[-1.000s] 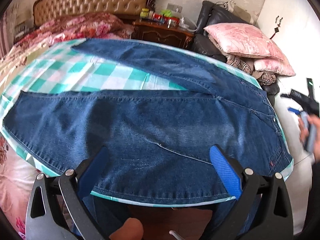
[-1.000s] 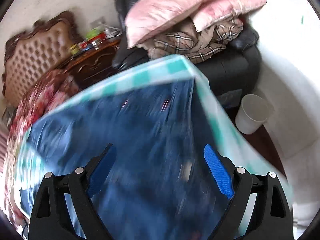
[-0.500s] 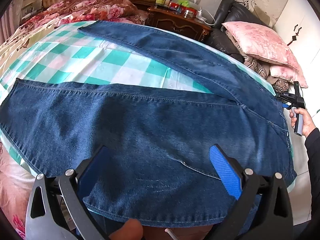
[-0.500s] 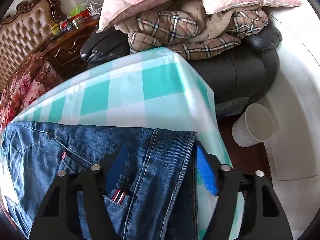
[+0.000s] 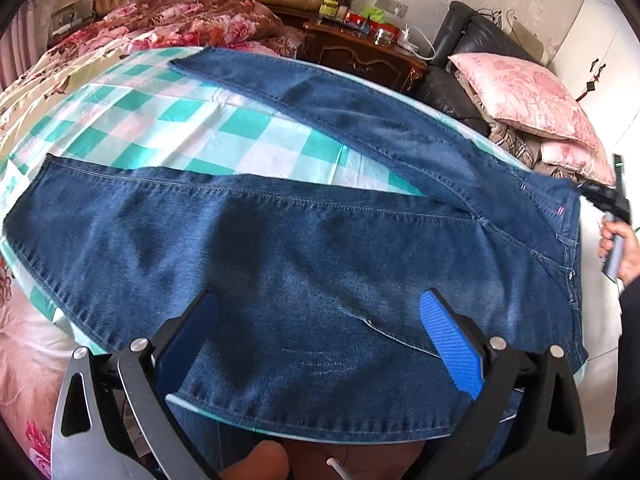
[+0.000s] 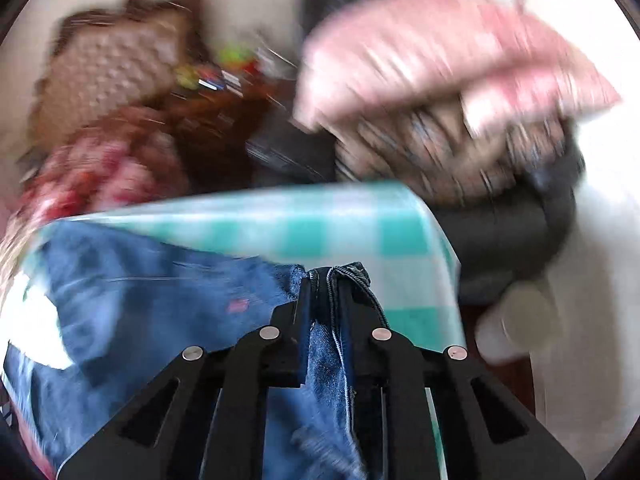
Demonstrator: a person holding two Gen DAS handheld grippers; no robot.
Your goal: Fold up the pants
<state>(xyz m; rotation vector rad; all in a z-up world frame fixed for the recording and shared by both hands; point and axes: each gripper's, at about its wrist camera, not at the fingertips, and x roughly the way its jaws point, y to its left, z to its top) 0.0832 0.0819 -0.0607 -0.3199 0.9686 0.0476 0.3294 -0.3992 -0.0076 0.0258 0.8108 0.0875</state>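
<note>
Blue denim pants (image 5: 304,256) lie spread flat on a green-and-white checked cloth (image 5: 168,120), legs pointing left and apart, waistband at the right. My left gripper (image 5: 320,336) is open and empty, hovering over the near leg's thigh. My right gripper (image 6: 326,280) is shut on the pants' waistband corner (image 6: 348,276), denim bunched between its fingers; the view is blurred by motion. In the left wrist view the right gripper (image 5: 608,200) shows at the far right edge of the waistband, held by a hand.
A floral bed (image 5: 168,20) and padded headboard lie behind. A wooden nightstand (image 5: 360,52) with bottles and a black chair with pink pillows (image 5: 524,96) stand at the back right. A white bin (image 6: 520,320) sits on the floor right of the table.
My right gripper has closed on the waistband corner and is moving, blurring its view. My left gripper has drifted slightly over the near leg and stays open.
</note>
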